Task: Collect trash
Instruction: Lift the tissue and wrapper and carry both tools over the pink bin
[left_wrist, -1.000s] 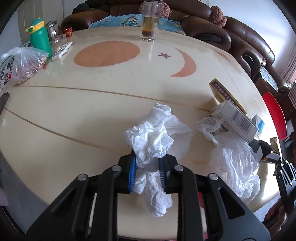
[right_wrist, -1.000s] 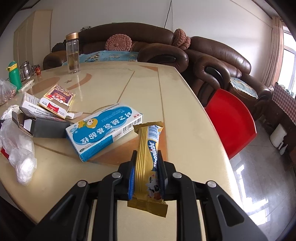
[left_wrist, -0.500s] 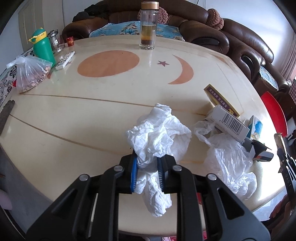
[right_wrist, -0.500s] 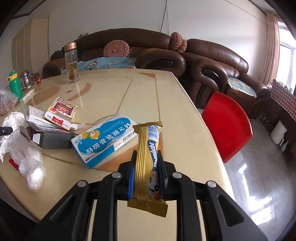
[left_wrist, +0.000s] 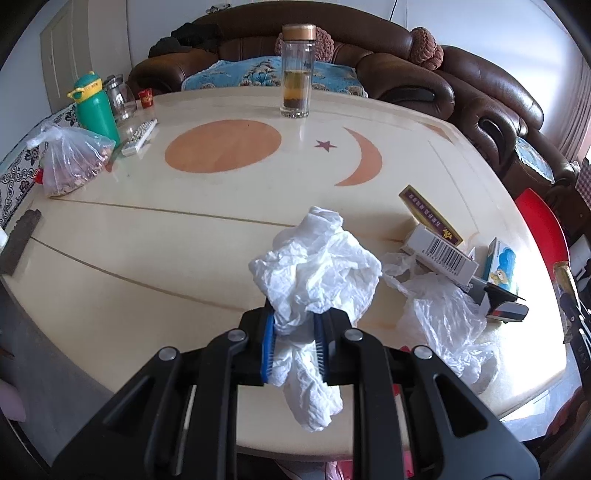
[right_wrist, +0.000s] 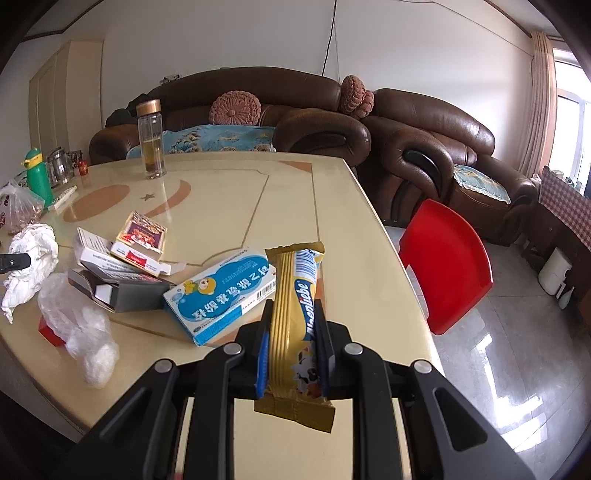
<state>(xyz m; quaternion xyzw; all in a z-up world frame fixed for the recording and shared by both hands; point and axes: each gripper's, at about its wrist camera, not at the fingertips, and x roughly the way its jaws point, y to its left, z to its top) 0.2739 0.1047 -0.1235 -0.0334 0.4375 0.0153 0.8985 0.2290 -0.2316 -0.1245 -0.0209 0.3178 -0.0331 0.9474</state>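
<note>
Left tool (left_wrist: 293, 341) clamped on crumpled white tissue (left_wrist: 314, 273); right tool (right_wrist: 291, 354) clamped on gold snack wrapper (right_wrist: 291, 325), both above tabletop (right_wrist: 221, 206).

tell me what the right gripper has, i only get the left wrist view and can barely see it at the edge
Observer: The right gripper is shut on a gold snack wrapper, held upright between the pads.
Operator: what's that box with the blue corner past the barcode carton
Observer: A blue and white medicine box with a cartoon bear, lying flat on the table, printed face up.
Operator: anything under the clear plastic bag
Observer: A small red thing shows at the near edge of the plastic bag; what it is I cannot tell.
</note>
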